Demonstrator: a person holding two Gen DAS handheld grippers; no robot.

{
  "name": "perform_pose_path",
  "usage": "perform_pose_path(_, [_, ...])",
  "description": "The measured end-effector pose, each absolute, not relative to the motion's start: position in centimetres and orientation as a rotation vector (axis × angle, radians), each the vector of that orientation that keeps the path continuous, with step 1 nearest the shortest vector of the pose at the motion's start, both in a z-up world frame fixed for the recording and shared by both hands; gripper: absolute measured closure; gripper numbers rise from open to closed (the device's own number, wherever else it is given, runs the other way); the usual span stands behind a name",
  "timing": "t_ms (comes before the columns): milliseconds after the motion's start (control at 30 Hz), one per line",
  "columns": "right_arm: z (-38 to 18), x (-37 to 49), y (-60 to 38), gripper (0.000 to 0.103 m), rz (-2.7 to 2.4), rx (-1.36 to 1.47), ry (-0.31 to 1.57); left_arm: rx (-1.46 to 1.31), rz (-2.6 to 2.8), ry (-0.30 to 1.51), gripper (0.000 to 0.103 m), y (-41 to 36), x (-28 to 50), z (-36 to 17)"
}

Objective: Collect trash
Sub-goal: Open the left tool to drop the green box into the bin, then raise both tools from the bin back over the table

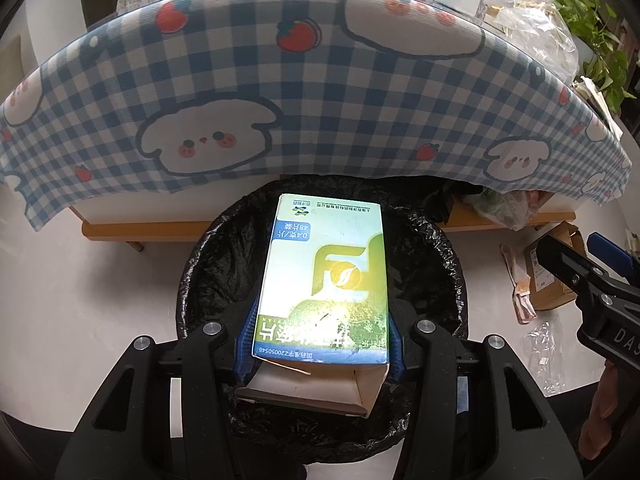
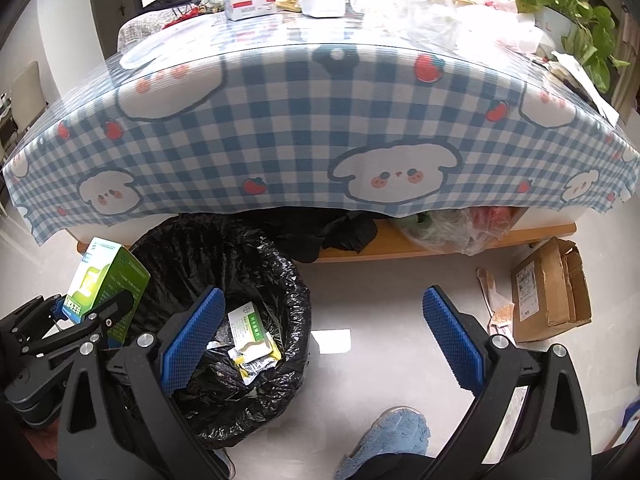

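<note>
Medicine box held over lined bin

The left tongs (image 1: 320, 344) are clenched on a green-and-white medicine box (image 1: 324, 276), poised above the black-lined trash bin (image 2: 224, 264), which holds discarded packets (image 2: 252, 344). The right tongs (image 2: 320, 336) stand released, gripping nothing, over bare floor. A cardboard box (image 2: 548, 284) lies beside the checked-cloth surface (image 2: 280, 120).

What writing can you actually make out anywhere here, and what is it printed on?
"0.4克/片" and "48片装", upside down: green and white box held in the left gripper.
"国药准字Z2005054", then a digit I read as 6, upside down: same box, near edge.
"DAS", cut off by the picture edge: right gripper body.
Too small or blurred: the box's company line, the cardboard box label, packets in the trash bin, the red and white carton on the table.
</note>
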State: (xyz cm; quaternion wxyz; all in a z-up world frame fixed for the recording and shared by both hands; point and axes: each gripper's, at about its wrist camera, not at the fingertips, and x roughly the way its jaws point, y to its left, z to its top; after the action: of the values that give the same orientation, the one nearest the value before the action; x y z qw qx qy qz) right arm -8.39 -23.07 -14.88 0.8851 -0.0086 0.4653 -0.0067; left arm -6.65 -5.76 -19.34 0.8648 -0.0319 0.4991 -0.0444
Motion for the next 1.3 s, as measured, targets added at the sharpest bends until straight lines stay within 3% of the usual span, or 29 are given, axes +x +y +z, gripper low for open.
perform_pose_path(200, [-15.0, -8.1, -22.9, 0.008, -0.011, -0.026, 0.968, -0.052, -0.102, 1.058, 0.050, -6.1, -6.4, -19.9])
perform_pose_path(767, [-14.7, -8.0, -22.5, 0.008, 0.001, -0.023, 0.963, -0.060, -0.083, 1.017, 0.011, -5.0, -6.9, -18.4])
perform_pose_path(967, [-13.5, -8.4, -22.5, 0.008, 0.014, -0.015, 0.939, -0.058, -0.064, 0.990, 0.006, -4.6, -7.5, -17.1])
perform_pose_path(1300, [-10.5, -9.0, -22.5, 0.008, 0.021, -0.042, 0.870, -0.084, -0.065, 0.923, 0.006, -3.9, -8.4, -13.5])
